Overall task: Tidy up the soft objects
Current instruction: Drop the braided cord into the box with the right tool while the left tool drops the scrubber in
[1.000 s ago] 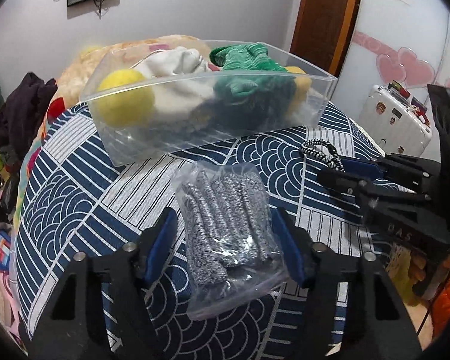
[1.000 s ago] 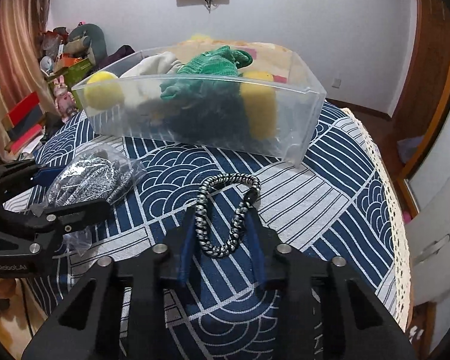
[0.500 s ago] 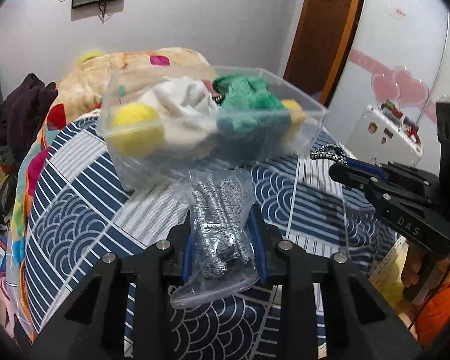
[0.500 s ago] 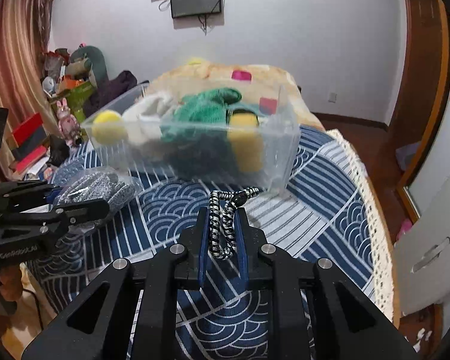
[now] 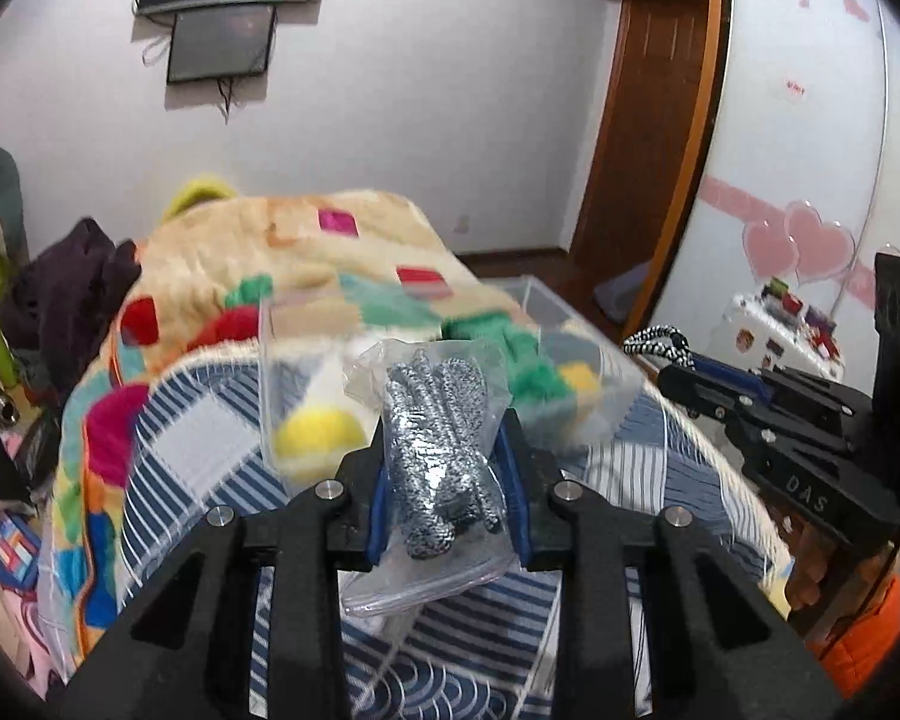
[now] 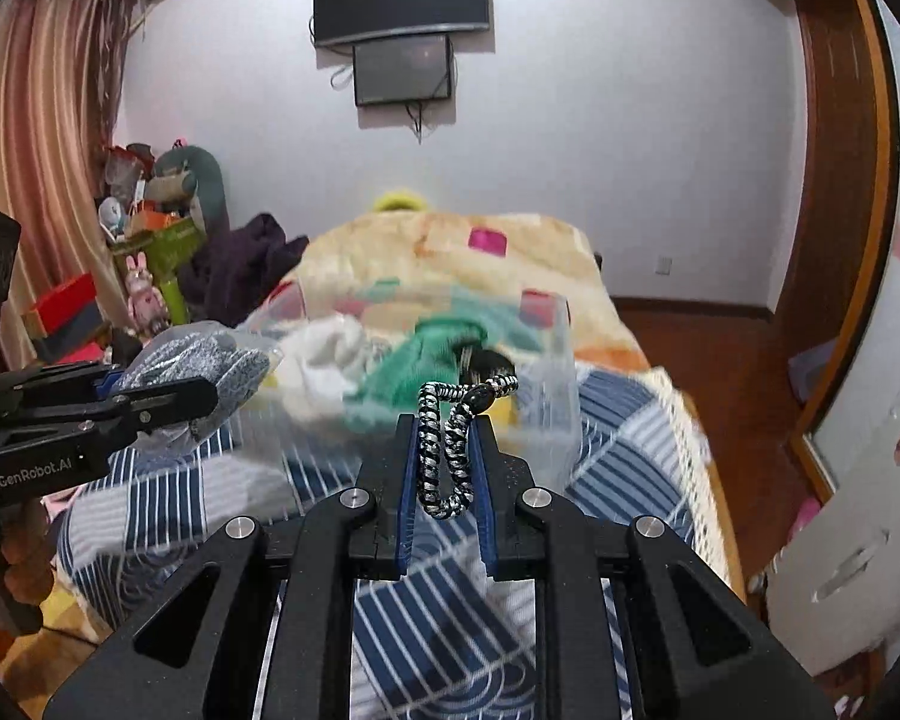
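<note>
1. Now both loads are lifted off the blue patterned tablecloth (image 6: pixel 450 612), where they lay a second ago.
2. Left gripper (image 5: pixel 447 450) pinches the crinkly clear bag of grey knit gloves (image 5: pixel 438 456).
3. Right gripper (image 6: pixel 444 450) pinches the black-and-white braided cord loop (image 6: pixel 450 444), near the clear plastic bin (image 6: pixel 546 414).

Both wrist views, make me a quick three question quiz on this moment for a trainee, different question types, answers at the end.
1. True or false: the left gripper is shut on the bagged grey gloves.
2. Multiple choice: what does the right gripper hold? A) a yellow ball B) the black-and-white braided cord C) nothing
3. Fill in: behind both held items sits a clear plastic ____ holding a green cloth and a yellow ball.

Key
1. True; the bag is pinched between the blue pads.
2. B; it is clamped between the jaws.
3. bin.
</note>
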The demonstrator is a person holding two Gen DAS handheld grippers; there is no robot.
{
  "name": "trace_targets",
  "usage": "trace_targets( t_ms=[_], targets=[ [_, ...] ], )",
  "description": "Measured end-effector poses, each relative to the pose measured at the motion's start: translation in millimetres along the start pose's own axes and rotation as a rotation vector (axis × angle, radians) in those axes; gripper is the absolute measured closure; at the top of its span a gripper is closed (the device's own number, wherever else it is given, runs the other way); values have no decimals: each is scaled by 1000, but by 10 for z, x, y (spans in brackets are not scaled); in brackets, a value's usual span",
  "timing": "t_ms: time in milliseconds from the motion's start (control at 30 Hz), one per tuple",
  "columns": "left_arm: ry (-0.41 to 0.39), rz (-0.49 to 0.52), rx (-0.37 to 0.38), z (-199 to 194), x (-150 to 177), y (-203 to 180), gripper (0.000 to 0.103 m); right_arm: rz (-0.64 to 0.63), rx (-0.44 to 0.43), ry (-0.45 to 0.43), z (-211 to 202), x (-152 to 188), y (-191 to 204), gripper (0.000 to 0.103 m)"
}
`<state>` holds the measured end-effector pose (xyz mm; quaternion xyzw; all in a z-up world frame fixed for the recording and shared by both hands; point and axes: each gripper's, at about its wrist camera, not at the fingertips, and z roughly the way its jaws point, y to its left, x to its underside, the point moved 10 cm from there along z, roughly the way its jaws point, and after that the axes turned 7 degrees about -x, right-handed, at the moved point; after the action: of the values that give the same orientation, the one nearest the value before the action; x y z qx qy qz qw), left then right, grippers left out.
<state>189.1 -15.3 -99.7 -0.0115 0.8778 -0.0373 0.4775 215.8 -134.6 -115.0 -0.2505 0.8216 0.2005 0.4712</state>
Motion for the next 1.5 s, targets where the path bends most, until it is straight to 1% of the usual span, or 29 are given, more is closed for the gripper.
trace_targets(
  t_ms=[67,133,233,267,367,467,533,667,767,933,1000,1033,1100,1167,1200,1233,1267,1300,1433,1500],
  targets=[
    [-26,8,-18,20,-118,5,72,-14,0,-19,11,-95,25,88],
    [-32,10,-20,65,-197,-7,72,-27,0,-40,21,-191,50,88],
    [-21,-2,-10,202,-283,-24,72,-41,-3,-68,64,-312,86,88],
    [-18,0,-16,258,-312,-23,72,-40,-8,-73,99,-345,91,88],
    [-14,-5,-23,422,-365,-25,72,-42,-23,-70,209,-374,121,88],
    [1,-18,-28,606,-368,-19,72,-41,-29,-56,335,-378,145,88],
    [27,-28,-23,750,-333,-14,72,-35,-27,-46,409,-369,120,88],
    [77,-15,-29,988,-237,-24,72,-9,-14,-11,558,-325,-15,88],
    [98,3,-34,1109,-181,-57,72,7,17,28,675,-245,-158,88],
    [140,11,-35,1258,-96,-77,72,41,32,97,834,-82,-277,88],
    [152,4,-30,1285,-76,-69,71,46,24,110,837,-36,-293,88],
    [158,0,-28,1289,-68,-64,69,43,24,114,833,-20,-288,87],
    [166,-5,-24,1277,-48,-56,68,30,43,117,806,-8,-277,86],
    [162,-19,-18,1228,-34,-49,63,30,50,127,799,0,-293,74],
    [160,-26,-12,1208,-29,-54,58,33,61,128,775,11,-301,71],
    [153,-36,-3,1168,-23,-58,53,33,70,126,761,14,-314,64],
    [149,-39,1,1151,-27,-59,51,29,80,122,727,20,-331,59],
    [144,-38,4,1114,-21,-66,48,28,83,118,707,18,-339,58],
    [106,-22,-8,937,-47,-76,47,37,63,105,587,-14,-383,49],
    [83,-25,-4,813,-77,-65,44,40,55,90,560,-56,-384,48]
  ],
)
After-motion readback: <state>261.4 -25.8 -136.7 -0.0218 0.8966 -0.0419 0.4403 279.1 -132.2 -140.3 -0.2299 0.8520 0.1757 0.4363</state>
